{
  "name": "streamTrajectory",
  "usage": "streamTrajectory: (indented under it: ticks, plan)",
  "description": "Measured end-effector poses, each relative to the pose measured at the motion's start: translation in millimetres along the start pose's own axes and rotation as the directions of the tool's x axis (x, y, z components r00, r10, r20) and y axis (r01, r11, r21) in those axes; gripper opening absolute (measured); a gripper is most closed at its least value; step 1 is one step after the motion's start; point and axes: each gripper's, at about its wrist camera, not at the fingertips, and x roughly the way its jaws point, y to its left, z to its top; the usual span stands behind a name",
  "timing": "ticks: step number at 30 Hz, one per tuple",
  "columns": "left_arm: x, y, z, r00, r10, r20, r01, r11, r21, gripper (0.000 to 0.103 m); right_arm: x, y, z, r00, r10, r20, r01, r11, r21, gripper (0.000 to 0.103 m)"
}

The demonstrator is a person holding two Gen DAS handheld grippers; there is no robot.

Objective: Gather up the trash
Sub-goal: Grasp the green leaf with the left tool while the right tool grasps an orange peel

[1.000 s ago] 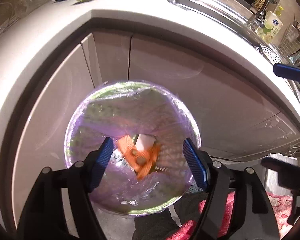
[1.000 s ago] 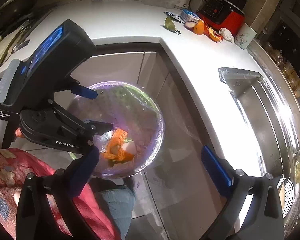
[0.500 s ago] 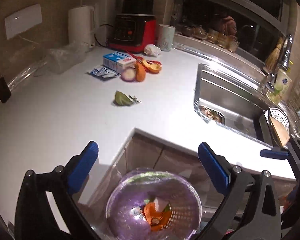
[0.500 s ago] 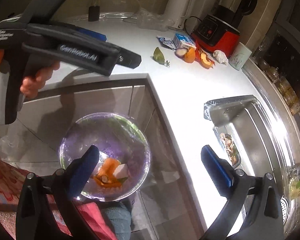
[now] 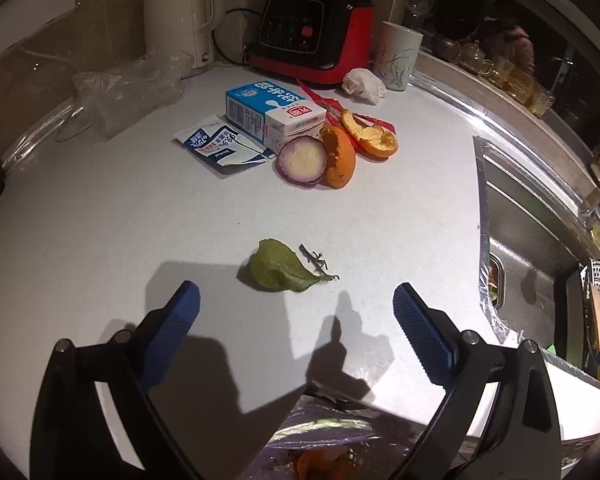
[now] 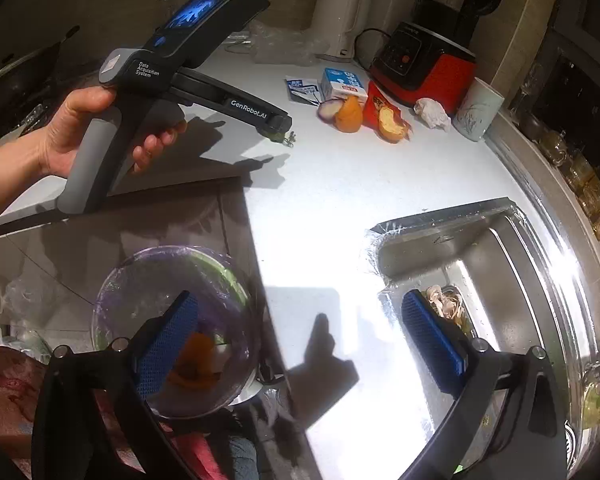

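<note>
Closing slightly, left tongs (image 5: 296, 304) gape empty above leaf (image 5: 280, 266).

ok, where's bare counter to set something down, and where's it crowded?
Free: the white counter left of the green leaf, and the strip between leaf and sink. A bare band also separates the leaf from the red onion half. Crowded: the back, where milk carton, orange peels, wrappers, crumpled tissue, cup and blender base cluster.

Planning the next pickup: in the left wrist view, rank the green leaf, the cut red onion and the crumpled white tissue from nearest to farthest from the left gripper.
1. Green leaf, just ahead of the open left gripper.
2. Cut red onion, mid-counter by the carton.
3. Crumpled white tissue, far back beside the cup.
</note>
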Motion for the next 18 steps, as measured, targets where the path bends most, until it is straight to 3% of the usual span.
streamTrajectory:
  ticks: [3, 5, 7, 9, 11, 14, 18]
  plan:
    - [13.9, 3.8, 7.1, 1.0, 0.003, -0.025, -0.004, 1.0, -0.028, 0.078, 10.3, -21.1, 1.6, 1.0, 0.021, -0.009, -0.021, 1.0, 0.019, 0.101]
    - [21.4, 6.1, 10.3, 0.999, 0.007, -0.04, -0.008, 0.999, -0.037, 0.061, 17.5, -33.8, 4.9, 0.999, 0.031, -0.009, -0.03, 0.999, 0.025, 0.101]
    - [29.6, 5.5, 12.5, 0.998, 0.013, -0.059, -0.015, 0.999, -0.034, 0.051, 24.5, -45.2, 9.6, 0.999, 0.039, -0.007, -0.039, 0.999, 0.026, 0.101]
    - [36.0, 4.9, 13.1, 0.997, 0.025, -0.073, -0.027, 0.999, -0.032, 0.036, 32.9, -57.3, 18.0, 0.999, 0.048, 0.002, -0.048, 0.999, 0.026, 0.101]
    - [40.8, 6.0, 13.1, 0.996, 0.029, -0.088, -0.033, 0.999, -0.038, 0.014, 43.0, -69.8, 30.2, 0.998, 0.065, 0.015, -0.065, 0.998, 0.026, 0.101]
    - [43.1, 9.2, 13.2, 0.995, 0.033, -0.091, -0.039, 0.997, -0.061, 0.005, 61.9, -89.4, 54.6, 0.995, 0.091, 0.044, -0.093, 0.995, 0.037, 0.101]
    - [39.6, 11.7, 12.6, 0.996, 0.032, -0.088, -0.039, 0.996, -0.084, 0.002, 96.6, -109.8, 95.0, 0.985, 0.149, 0.092, -0.154, 0.987, 0.05, 0.1]
